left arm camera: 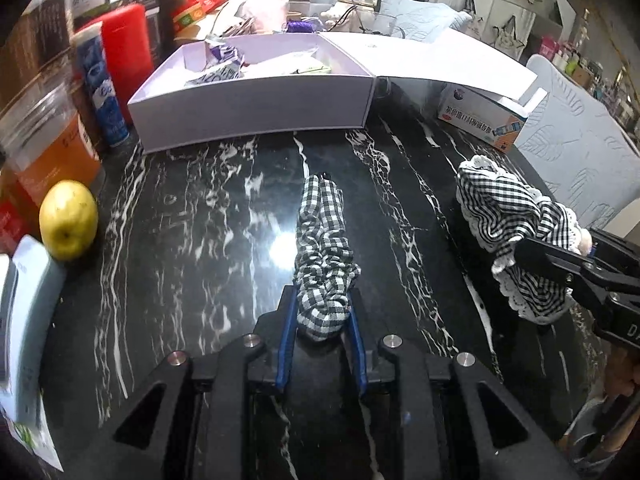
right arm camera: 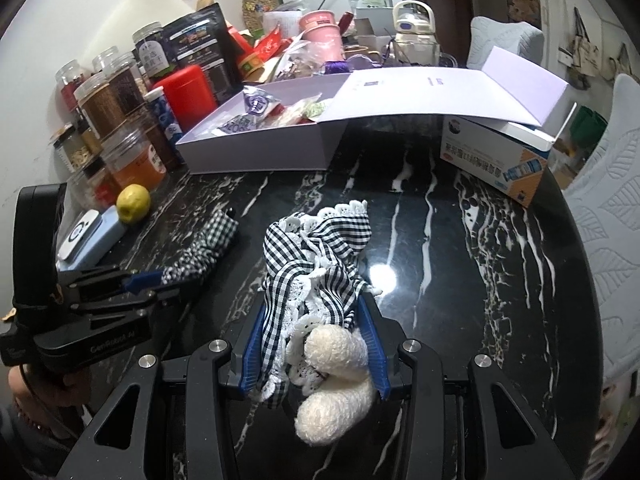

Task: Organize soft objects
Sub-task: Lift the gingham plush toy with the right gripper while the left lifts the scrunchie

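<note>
- Now clamped: left gripper (left arm camera: 323, 316) nearly shut on the near end of a check scrunchie (left arm camera: 325, 252), rest of it lying stretched along the tabletop (left arm camera: 200, 208) toward the box (left arm camera: 252, 104)
- Likewise gripped: right gripper (right arm camera: 316, 344) part closed around a check-and-lace bundle (right arm camera: 316, 256) with white pom-poms (right arm camera: 336, 376) bulging between the blue pads (right arm camera: 253, 344)
- Both pieces near the front edge of the tabletop, well apart from each other; box at the back edge, lid (right arm camera: 440, 92) folded open to its right
- Probably carrying both to the box; best lifted clear of the tabletop first, so the trailing scrunchie end does not drag or snag
- Worth bringing each over the near wall and into the bare part of the box, beside the packets (left arm camera: 224, 64) already inside, before letting go
- Risk of the pom-poms slipping out, being held loosely at the back of the jaws; steady, level travel advised
- Apple (left arm camera: 69, 219) and jars (right arm camera: 116, 120) at the left edge to be kept clear of
- Readable writing: "GenRobot" on the left gripper body, seen from the right wrist; Chinese print on the blue-and-white carton (right arm camera: 496, 160), too small to read; jar and pouch labels likewise illegible
</note>
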